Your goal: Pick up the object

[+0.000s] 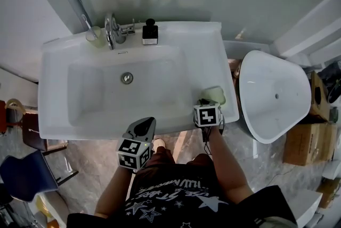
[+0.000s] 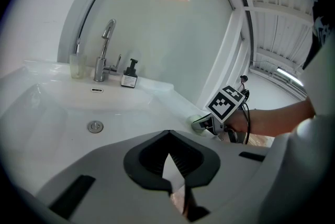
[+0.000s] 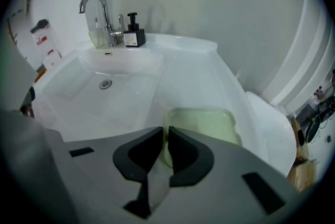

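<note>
Plainly, the right tool (image 3: 163, 130) was down at the near right corner of the white sink (image 1: 58, 62), its jaws drawn almost together with only a thin slit between them. The near left edge of the pale green dish (image 3: 201, 123) sat in that slit, pinched between the dark pads. The dish lay flat on the sink's broad right ledge, close to the front rim and just beside the basin's slope.

The left tool (image 2: 168, 133) hung over the front rim near the middle, well apart from the dish. Its jaw tips met at a point and held nothing; only white sink showed through the gap behind them.

Along the back ledge stood a chrome faucet (image 1: 112, 30), a clear cup (image 1: 96, 36) just to its left and a dark soap bottle (image 1: 149, 32) to its right. The drain (image 1: 127, 78) sat in the middle of the basin. A white rounded fixture (image 1: 274, 96) stood to the right of the sink, with cardboard boxes (image 1: 306, 144) beyond it.
</note>
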`<state>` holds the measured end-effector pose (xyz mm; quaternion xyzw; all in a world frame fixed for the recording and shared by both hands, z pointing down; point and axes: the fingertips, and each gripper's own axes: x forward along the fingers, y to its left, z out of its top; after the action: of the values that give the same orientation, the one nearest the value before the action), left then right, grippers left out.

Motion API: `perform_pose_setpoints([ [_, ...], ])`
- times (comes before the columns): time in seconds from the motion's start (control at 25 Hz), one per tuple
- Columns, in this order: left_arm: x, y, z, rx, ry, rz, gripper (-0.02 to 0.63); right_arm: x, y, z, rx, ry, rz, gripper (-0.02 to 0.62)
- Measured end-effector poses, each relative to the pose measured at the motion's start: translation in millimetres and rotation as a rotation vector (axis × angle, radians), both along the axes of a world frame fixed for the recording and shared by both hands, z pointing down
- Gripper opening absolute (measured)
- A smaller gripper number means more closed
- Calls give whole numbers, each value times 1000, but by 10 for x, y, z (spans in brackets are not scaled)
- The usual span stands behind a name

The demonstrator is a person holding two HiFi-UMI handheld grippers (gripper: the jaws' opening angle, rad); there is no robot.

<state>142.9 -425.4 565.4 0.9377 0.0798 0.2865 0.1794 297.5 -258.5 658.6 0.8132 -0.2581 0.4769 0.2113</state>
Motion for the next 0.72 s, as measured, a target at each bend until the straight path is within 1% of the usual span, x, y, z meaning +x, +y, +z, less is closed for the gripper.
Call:
perform_pose_setpoints([
  [0.2,-22,83,-32,14,-1,-15,15,24,17,7,22,6,-10,37],
  [0.4,-56,222,-123,29,3,-38,15,19,20,-151,59,29,-45,32],
  [0.56,-88,307,-265,42,17,-82,15,-19,16,-306,110,32,-84,32],
  [0.72,-166,430,-379,78,44,-113,15,-70,52,-482,168,46,-137,32],
])
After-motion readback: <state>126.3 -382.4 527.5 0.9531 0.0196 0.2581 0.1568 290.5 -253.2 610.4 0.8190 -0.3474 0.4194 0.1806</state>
